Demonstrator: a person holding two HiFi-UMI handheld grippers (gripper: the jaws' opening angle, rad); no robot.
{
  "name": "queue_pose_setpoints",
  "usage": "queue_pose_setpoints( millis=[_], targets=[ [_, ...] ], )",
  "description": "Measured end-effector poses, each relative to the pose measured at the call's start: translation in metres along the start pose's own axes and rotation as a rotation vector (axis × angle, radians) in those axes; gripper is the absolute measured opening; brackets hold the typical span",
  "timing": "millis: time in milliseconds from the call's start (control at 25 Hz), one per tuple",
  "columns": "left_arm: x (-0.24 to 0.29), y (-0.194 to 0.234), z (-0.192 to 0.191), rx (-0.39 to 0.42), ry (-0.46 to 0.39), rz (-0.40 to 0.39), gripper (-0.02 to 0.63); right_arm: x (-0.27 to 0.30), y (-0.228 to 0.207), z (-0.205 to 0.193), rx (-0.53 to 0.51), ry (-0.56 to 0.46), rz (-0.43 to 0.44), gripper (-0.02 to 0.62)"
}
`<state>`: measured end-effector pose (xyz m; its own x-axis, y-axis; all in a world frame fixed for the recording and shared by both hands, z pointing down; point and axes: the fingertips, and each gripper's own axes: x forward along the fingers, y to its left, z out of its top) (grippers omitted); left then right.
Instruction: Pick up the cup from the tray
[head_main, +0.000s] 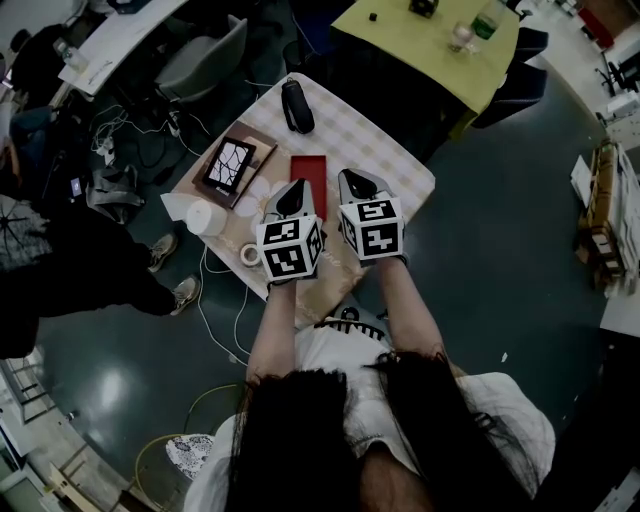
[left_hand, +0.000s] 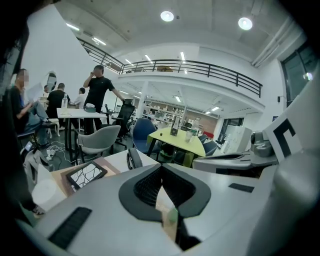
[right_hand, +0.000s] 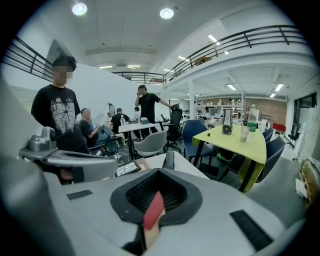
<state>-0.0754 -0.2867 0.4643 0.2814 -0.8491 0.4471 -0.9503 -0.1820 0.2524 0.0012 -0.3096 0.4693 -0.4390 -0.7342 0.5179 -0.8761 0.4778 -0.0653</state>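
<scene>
We cannot pick out the cup for certain. The likeliest candidate is a white cylinder (head_main: 207, 218) at the 8 o'clock edge of the bench (head_main: 395, 150), beside the brown tray (head_main: 258, 133) rather than on it. Nothing is lifted, so we judge the whole pick lies ahead. The left gripper (head_main: 296, 187) and right gripper (head_main: 355, 178) hover at 6 o'clock, fingers pressed together on nothing. The brown tray, at 10 o'clock, holds a black patterned panel (head_main: 228, 163). The red tray (head_main: 308, 170) at centre looks bare where visible.
</scene>
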Motion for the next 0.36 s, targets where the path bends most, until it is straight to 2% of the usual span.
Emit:
queue_pose_setpoints(
  millis=[360],
  targets=[
    [-0.0065, 0.0028, 0.005, -0.014, -0.02, 0.002, 0.009, -0.0011, 0.0056, -0.0007, -0.009, 0.007, -0.002, 0.011]
  ],
)
